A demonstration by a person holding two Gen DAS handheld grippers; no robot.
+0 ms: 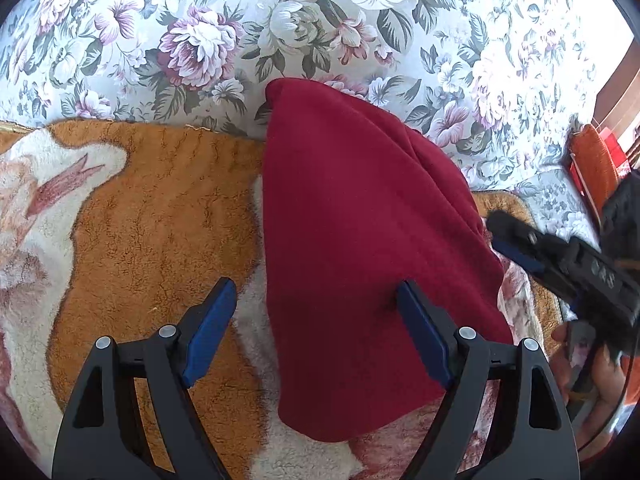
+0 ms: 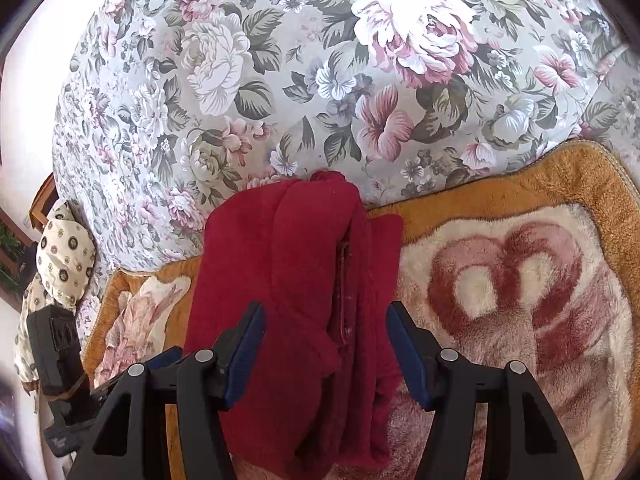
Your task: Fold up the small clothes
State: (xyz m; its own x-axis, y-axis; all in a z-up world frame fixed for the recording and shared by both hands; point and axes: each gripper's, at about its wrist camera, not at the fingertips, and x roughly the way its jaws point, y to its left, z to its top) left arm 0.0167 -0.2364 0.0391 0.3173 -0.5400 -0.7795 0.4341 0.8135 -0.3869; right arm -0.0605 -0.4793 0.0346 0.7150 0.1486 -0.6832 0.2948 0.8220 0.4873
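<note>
garment (image 2: pixel 288 304): dark red fleece, small | state: folded into a long narrow bundle, layered, seam strip visible along the top fold | pose: flat, lengthwise away from camera | location: on orange-and-cream plush blanket, far end overlapping floral bedspread

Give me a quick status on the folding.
Left gripper open, right gripper open, neither gripping. Red garment folded on plush blanket. Nothing in the way.

Bed, blanket and garment

A floral bedspread (image 1: pixel 304 28) covers the bed; a plush orange-bordered blanket (image 2: pixel 516 280) (cream and pink pattern) lies on it, and the folded dark red garment (image 1: pixel 360 240) rests on the blanket, its far end reaching onto the bedspread.
</note>
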